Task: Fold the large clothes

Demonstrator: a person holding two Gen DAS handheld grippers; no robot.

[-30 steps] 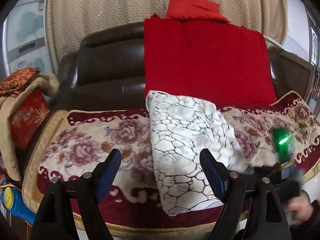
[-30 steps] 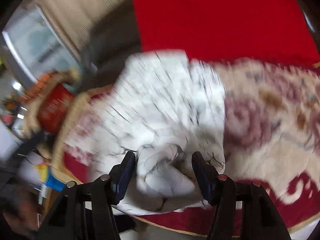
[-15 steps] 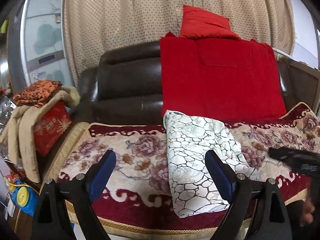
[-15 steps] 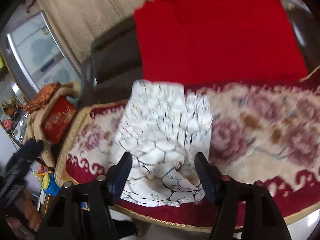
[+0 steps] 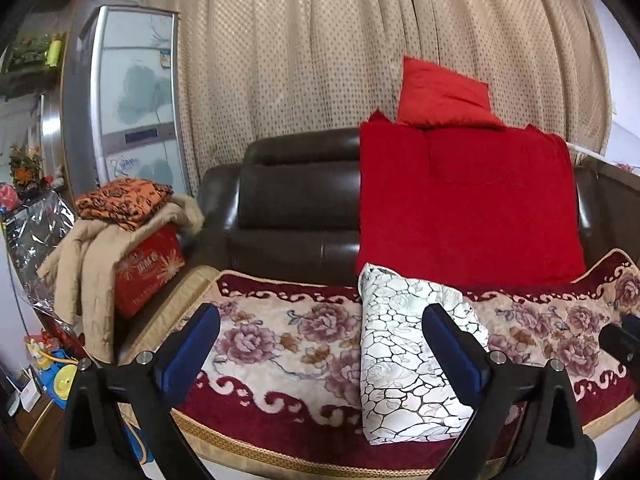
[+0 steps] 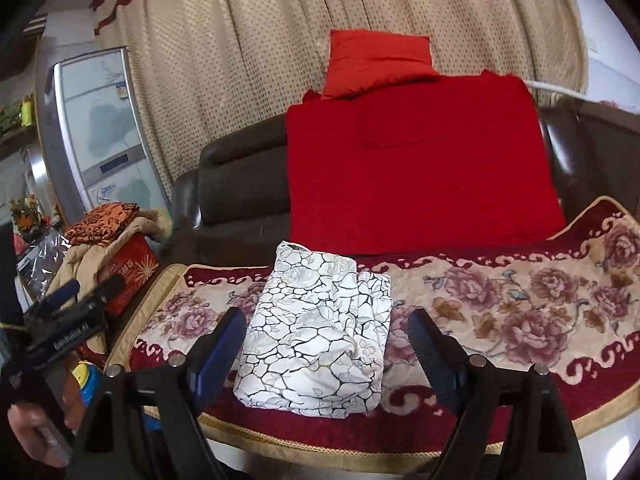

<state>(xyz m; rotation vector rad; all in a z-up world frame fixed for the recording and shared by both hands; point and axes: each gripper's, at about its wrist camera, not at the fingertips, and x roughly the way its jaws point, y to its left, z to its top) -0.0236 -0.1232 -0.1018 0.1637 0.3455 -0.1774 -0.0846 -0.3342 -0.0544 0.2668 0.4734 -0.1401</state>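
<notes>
A folded white garment with a black crackle print (image 5: 404, 360) (image 6: 320, 332) lies on the floral sofa cover (image 5: 280, 332) (image 6: 500, 300), near its front edge. My left gripper (image 5: 320, 316) hangs in the air in front of the sofa, its jaws opening wide with nothing between them. My right gripper (image 6: 326, 316) is also lifted clear of the garment, jaws opening and empty. In the right wrist view the left gripper (image 6: 90, 286) shows at the left, held by a hand (image 6: 24, 428). A dark part of the right gripper (image 5: 620, 340) shows at the right edge of the left wrist view.
A red blanket (image 5: 468, 208) hangs over the back of the brown leather sofa (image 5: 296, 200), with a red pillow (image 5: 440, 92) on top. Left of the sofa, a beige coat and an orange cloth (image 5: 124, 200) lie on a red box (image 5: 148, 268). Behind them stand a fridge (image 5: 128, 96) and curtains.
Both grippers rose and drew back from the sofa. The right gripper let go of the garment's bunched edge and opened. The left jaws spread wider. The garment stays folded.
</notes>
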